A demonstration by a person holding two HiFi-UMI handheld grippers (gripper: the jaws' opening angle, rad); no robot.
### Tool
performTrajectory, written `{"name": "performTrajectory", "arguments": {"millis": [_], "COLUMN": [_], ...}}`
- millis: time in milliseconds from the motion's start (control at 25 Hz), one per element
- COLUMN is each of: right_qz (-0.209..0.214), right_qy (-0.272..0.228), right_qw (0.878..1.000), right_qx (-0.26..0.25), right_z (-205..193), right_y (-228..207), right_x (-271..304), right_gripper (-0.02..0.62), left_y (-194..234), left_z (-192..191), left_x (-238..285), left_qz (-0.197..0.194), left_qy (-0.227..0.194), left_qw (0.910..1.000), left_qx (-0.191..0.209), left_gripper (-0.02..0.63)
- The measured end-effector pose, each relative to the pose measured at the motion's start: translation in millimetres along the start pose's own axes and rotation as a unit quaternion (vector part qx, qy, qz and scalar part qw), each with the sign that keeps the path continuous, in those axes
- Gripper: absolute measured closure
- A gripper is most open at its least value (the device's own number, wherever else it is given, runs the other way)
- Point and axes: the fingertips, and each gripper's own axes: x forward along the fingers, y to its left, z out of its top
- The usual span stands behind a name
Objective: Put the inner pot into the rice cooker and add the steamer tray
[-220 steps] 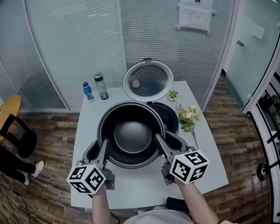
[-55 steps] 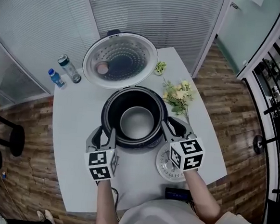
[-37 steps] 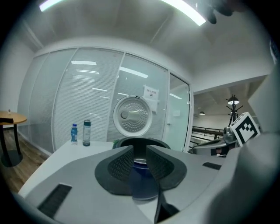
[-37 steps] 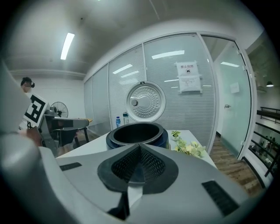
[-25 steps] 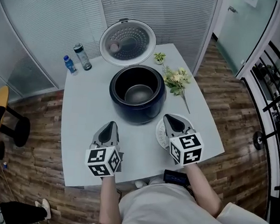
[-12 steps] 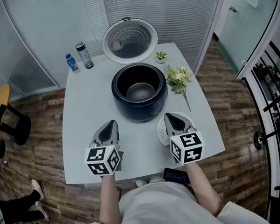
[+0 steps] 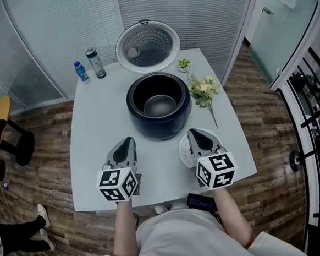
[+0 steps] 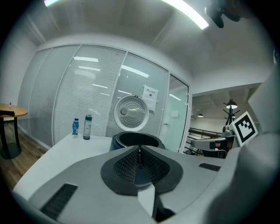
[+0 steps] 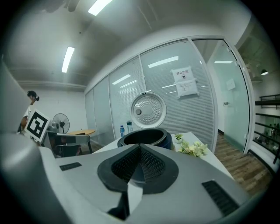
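The dark blue rice cooker [image 7: 158, 105] stands mid-table with its round lid [image 7: 148, 46] tipped open behind it. The metal inner pot [image 7: 159, 106] sits inside it. A white perforated steamer tray [image 7: 184, 150] lies flat on the table to the cooker's near right, partly hidden under my right gripper [image 7: 195, 134]. That gripper is shut and empty. My left gripper [image 7: 127, 143] hovers over bare table near the cooker's near left, also shut and empty. The left gripper view shows shut jaws with the cooker [image 8: 136, 141] beyond; the right gripper view shows the cooker [image 9: 146, 138] too.
Two bottles [image 7: 93, 62] stand at the white table's [image 7: 94, 125] far left. Flowers [image 7: 202, 92] and a small potted plant [image 7: 182, 64] lie right of the cooker. A dark phone-like object [image 7: 198, 201] rests at the front edge. Glass walls surround the table.
The inner pot, earlier held between both grippers above the cooker, now sits inside it. Both grippers have drawn back to the table's near side. Over the last second nothing moved.
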Motion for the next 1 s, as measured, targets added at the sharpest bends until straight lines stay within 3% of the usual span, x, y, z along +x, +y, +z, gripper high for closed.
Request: {"name": "performTrajectory", "arguments": {"millis": [760, 1000], "right_qz": [-0.085, -0.092], "right_qy": [0.032, 0.042], "right_qw": [0.996, 0.994], "right_qx": [0.023, 0.041], "right_z": [-30, -46], "right_y": [-66, -81], "right_x": [-33, -52], "right_gripper": [0.578, 0.577], "left_y": [-51, -75], "left_z": [-33, -59], "left_x": [45, 56], "left_qz": [-0.068, -0.099], "left_qy": [0.037, 0.074], "left_qw": [0.9970, 0.9923], "left_qx": [-0.008, -0.010], "left_gripper": [0.592, 0.567]}}
